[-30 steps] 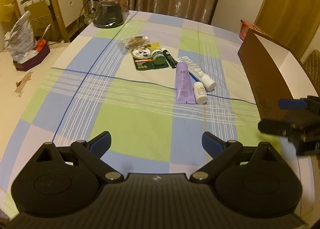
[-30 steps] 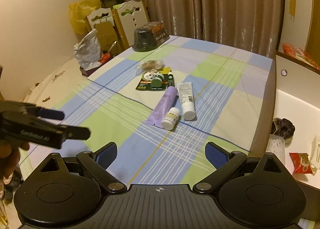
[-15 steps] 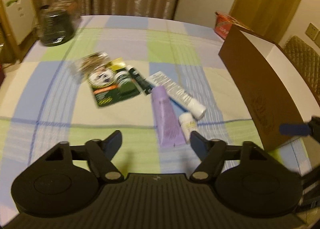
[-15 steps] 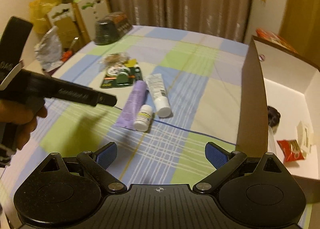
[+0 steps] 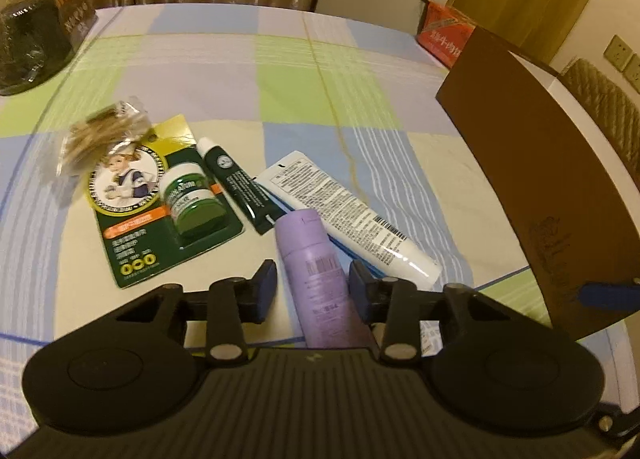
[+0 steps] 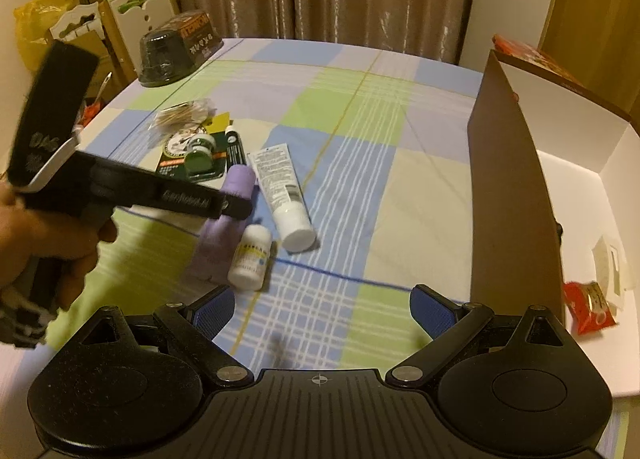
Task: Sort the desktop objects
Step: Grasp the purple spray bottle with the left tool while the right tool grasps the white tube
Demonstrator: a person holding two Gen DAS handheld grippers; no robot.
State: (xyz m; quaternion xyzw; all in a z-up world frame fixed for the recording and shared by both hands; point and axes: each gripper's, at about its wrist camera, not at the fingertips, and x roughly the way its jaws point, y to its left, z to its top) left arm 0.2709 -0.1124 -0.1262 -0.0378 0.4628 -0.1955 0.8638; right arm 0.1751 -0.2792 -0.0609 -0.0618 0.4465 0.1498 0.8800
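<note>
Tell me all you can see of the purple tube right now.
The purple tube is a soft-looking, matte lilac squeeze tube with faint printed lettering. It lies flat on the checked tablecloth, beside the white tube and the small white bottle. The left gripper straddles it, jaws just closing; the right pad looks against it, the left apart.

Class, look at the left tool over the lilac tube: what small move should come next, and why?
Probably finish closing the left tool on the lilac plastic tube: its jaws, just closing, straddle the tube, with a gap still showing on one side.
</note>
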